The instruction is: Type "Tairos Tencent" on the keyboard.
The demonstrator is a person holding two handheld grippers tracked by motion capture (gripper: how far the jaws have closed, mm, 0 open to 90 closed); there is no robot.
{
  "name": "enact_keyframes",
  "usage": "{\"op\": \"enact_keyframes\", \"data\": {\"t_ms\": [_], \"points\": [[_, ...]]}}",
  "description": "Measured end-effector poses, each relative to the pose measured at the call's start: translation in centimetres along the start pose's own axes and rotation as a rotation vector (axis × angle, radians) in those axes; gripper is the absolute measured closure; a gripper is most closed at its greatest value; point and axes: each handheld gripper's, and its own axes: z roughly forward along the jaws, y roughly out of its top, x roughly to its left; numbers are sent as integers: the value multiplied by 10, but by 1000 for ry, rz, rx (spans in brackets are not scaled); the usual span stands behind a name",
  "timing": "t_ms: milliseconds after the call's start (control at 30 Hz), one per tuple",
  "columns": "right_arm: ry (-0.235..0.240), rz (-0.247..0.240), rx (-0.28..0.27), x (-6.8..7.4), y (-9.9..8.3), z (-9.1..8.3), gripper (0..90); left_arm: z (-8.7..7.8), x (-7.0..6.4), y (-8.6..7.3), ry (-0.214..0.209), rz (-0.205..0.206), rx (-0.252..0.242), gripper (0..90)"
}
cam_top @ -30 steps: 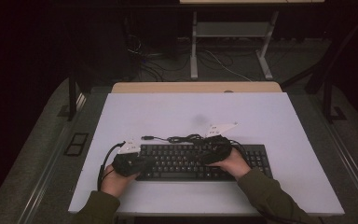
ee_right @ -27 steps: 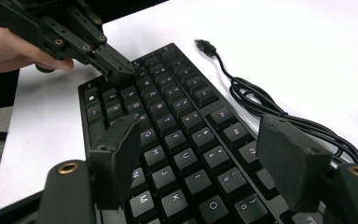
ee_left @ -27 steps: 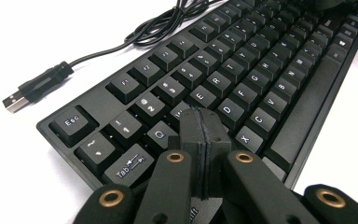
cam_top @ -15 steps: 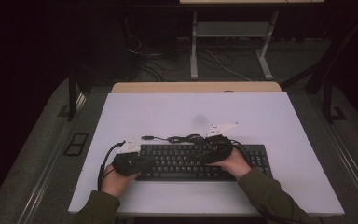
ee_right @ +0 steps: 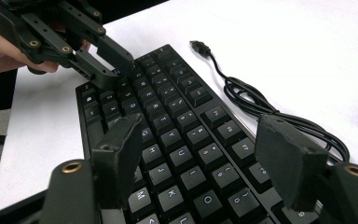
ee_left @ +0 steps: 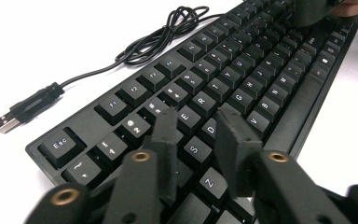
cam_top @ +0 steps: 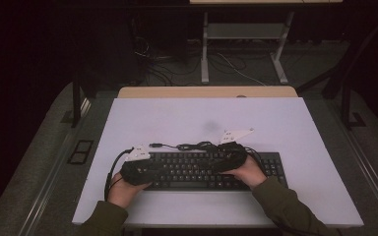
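Keyboard's [ee_left: 242,79] near rows behind the blurred left tongs [ee_left: 198,140], far end past the frame edge

Very little has shifted over the last second. The left tool [cam_top: 145,167], seen from the high view, sat over the left end of the keyboard [cam_top: 202,169] a second ago and has eased only slightly, if at all, toward that keyboard's middle. The right tool [cam_top: 224,158] was over the keyboard's right-centre rows then and now lies a touch nearer the keyboard's far edge; the shift is too small to be sure of. The person's right hand [cam_top: 250,172] has followed that tool by the same slight amount along the keyboard.
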Motion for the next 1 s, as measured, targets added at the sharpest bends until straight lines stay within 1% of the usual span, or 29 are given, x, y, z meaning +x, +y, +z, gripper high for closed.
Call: {"op": "enact_keyframes", "data": {"t_ms": [100,233,300,333,433,500,600,633,667,900,967,1000], "points": [[2,2,5,0,0,0,349,1,-1,1,-3,5,-6,585],[3,3,13,0,-1,1,382,4,-2,2,-6,-1,-15,487],[3,2,17,0,-1,1,418,5,-3,3,-4,-1,-18,423],[3,2,17,0,-1,1,418,6,-4,3,-4,-1,-18,423],[1,-2,27,-1,-2,2,463,8,-5,4,-5,-5,-23,348],[0,-2,33,0,-2,2,493,10,-6,4,-7,-10,-33,322],[0,-8,35,0,-3,4,541,12,-6,5,-13,-12,-31,278],[3,-10,40,1,-3,4,569,13,-6,5,-15,-10,-29,259],[3,-10,40,1,-3,4,569,13,-7,5,-16,-13,-28,259],[5,-21,54,2,-4,6,687,15,-8,7,3,-7,-38,182],[3,-28,63,3,-5,7,735,15,-9,7,2,-3,-34,154],[3,-28,63,3,-5,7,735,16,-9,7,-4,-4,-36,154]]}}
